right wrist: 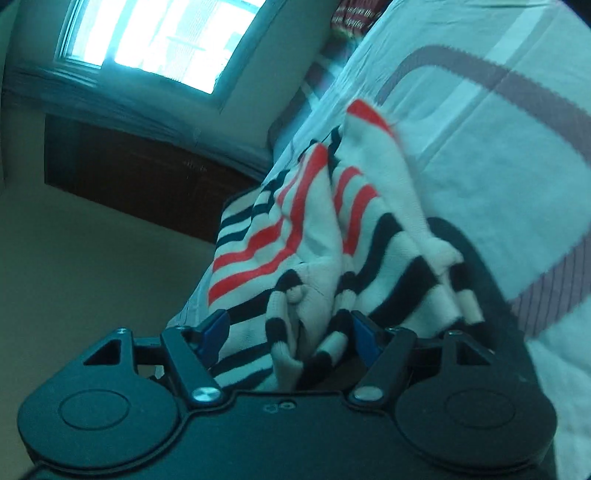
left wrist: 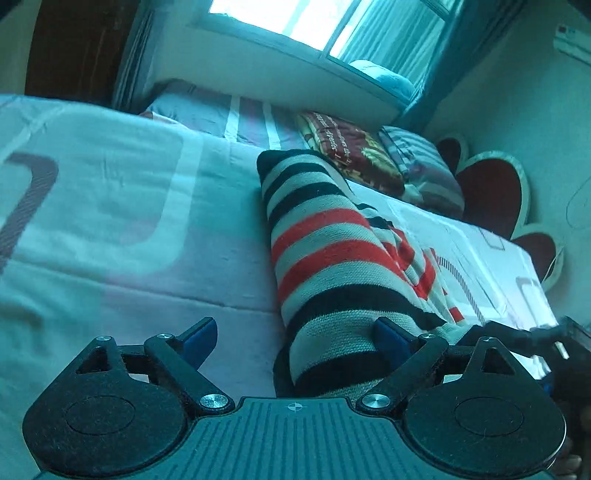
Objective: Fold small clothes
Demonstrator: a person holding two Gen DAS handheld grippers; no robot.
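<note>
A small striped knit sweater [left wrist: 325, 251], white with black and red bands, lies on the bed sheet [left wrist: 110, 206]. My left gripper [left wrist: 295, 341] is open; the sweater's near end lies between its blue pads [left wrist: 201, 338], against the right pad. In the right wrist view the same sweater [right wrist: 295, 229] is bunched and partly lifted off the sheet [right wrist: 498, 166]. My right gripper [right wrist: 290, 332] is open with folds of the sweater between its pads [right wrist: 364, 334]. The right gripper also shows at the left wrist view's right edge [left wrist: 554, 339].
A folded red blanket [left wrist: 351, 147] and a striped pillow [left wrist: 424, 166] lie at the head of the bed. A red heart-shaped headboard [left wrist: 491, 192] stands against the wall. A window [left wrist: 325, 22] and a dark wooden cabinet [right wrist: 140, 173] are behind the bed.
</note>
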